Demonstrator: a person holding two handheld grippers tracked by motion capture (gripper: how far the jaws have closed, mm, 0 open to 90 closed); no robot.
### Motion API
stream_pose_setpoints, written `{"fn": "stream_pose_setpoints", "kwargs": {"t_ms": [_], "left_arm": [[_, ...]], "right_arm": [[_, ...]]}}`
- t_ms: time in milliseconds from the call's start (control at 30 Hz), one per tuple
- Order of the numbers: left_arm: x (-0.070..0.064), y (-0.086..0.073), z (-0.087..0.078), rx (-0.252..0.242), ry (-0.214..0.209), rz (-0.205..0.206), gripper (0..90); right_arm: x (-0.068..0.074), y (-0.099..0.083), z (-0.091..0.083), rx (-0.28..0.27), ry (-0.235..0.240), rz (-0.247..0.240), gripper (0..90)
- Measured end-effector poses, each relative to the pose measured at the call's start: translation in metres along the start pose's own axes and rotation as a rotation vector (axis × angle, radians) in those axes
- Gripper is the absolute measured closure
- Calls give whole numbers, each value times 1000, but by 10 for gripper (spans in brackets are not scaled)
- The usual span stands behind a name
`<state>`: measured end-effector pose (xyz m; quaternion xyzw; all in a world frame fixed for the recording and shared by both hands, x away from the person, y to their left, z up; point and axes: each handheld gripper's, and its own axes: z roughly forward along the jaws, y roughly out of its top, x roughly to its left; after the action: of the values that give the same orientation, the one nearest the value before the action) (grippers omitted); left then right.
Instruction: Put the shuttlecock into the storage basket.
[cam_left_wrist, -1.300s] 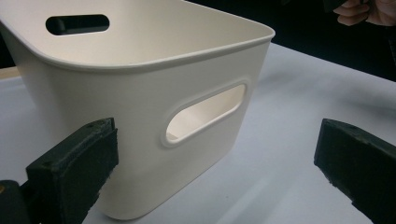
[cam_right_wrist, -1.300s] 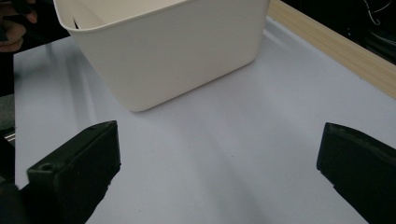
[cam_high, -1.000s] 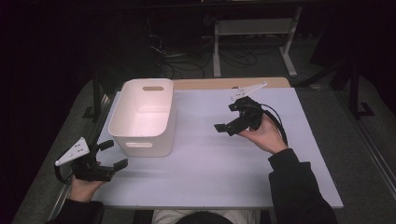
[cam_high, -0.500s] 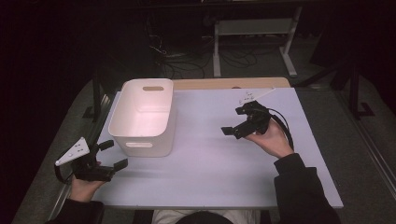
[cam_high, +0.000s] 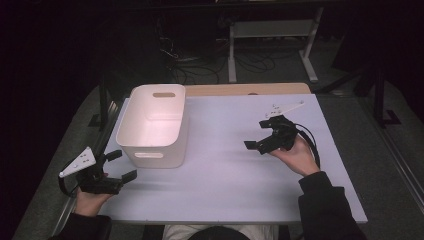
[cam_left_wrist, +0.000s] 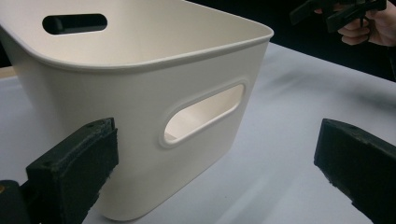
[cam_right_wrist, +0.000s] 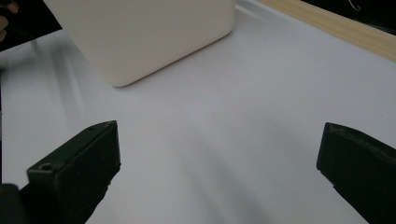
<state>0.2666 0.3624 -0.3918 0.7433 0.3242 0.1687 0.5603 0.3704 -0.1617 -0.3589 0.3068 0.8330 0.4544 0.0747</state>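
Observation:
A white plastic bin with handle slots stands on the left half of the white table top; its inside looks bare. My left gripper hovers at the table's front left corner, just in front of the bin's near wall, jaws wide apart with nothing between them. My right gripper is held over the right half of the table, pointed left toward the bin, also open and holding nothing. The right hand and its gripper appear far off in the left gripper view.
A wooden strip runs along the table's far edge. Behind it on the dark floor are cables and a white metal stand. Dark frame rails flank both table sides.
My right gripper has drifted toward me and slightly right, away from the far edge. The left gripper and the bin have stayed put.

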Motion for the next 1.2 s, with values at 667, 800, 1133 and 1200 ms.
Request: {"fn": "stream_pose_setpoints", "kwargs": {"t_ms": [667, 800, 1133, 1200], "left_arm": [[0, 0, 0, -2, 1, -1, 0], [0, 0, 0, -3, 1, -2, 0], [0, 0, 0, -3, 4, -3, 0], [0, 0, 0, -4, 4, -5, 0]], "right_arm": [[-4, -22, -13, -9, -17, 23, 0], [-5, -26, -15, -12, -19, 27, 0], [-6, -39, -23, -29, -31, 47, 0], [-6, -40, -24, -31, -32, 50, 0]]}}
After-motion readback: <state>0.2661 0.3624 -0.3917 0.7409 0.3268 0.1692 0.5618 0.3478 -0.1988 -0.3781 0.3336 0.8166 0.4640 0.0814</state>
